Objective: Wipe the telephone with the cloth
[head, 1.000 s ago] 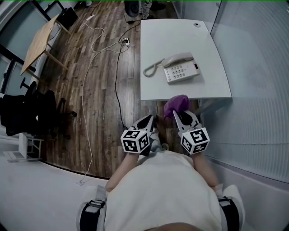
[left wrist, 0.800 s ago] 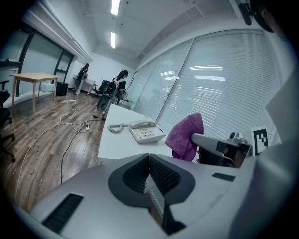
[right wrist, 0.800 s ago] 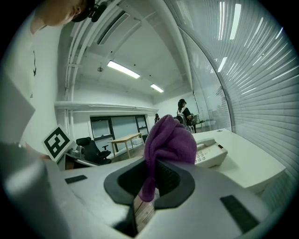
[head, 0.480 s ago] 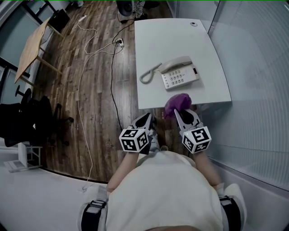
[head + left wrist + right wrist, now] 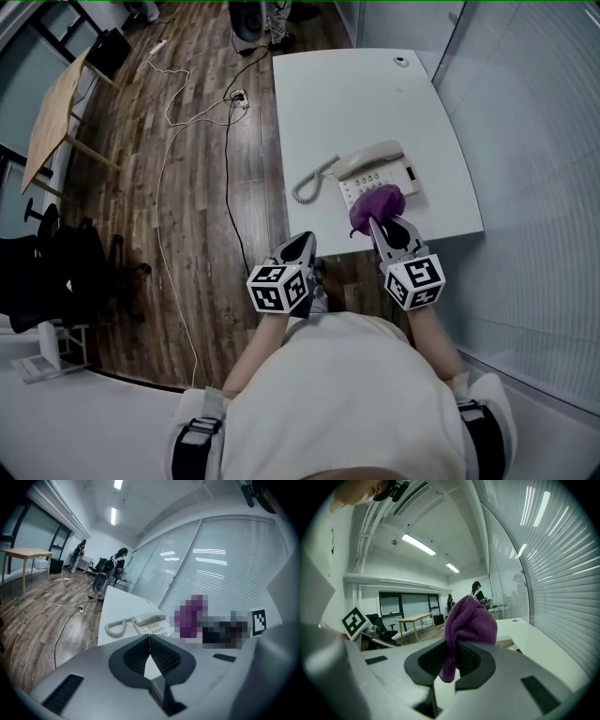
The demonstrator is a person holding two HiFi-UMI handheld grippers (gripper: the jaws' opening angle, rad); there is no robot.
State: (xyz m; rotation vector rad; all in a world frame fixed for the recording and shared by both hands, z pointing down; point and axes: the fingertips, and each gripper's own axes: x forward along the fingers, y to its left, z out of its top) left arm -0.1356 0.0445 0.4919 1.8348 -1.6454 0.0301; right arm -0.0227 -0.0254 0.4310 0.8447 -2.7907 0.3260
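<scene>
The pale, boxy plastic telephone [image 5: 380, 176] sits by the white table's [image 5: 347, 94] near edge, its long axis running left to right, with the handset along its far side and the coiled cord [image 5: 307, 185] trailing left. The fuzzy purple cloth [image 5: 377, 206], bunched into a lump, now overlaps the telephone's near edge; a second ago it hung short of the table. The right gripper [image 5: 382, 225] pinches the cloth between ribbed pads; the left gripper [image 5: 303, 246], its jaws pressed together on nothing, has drawn up to the table's near left corner.

Bright, even ceiling strip lighting [image 5: 418, 544], soft shadows, strong fisheye bending and dark corners, mosaic patch in left gripper view
</scene>
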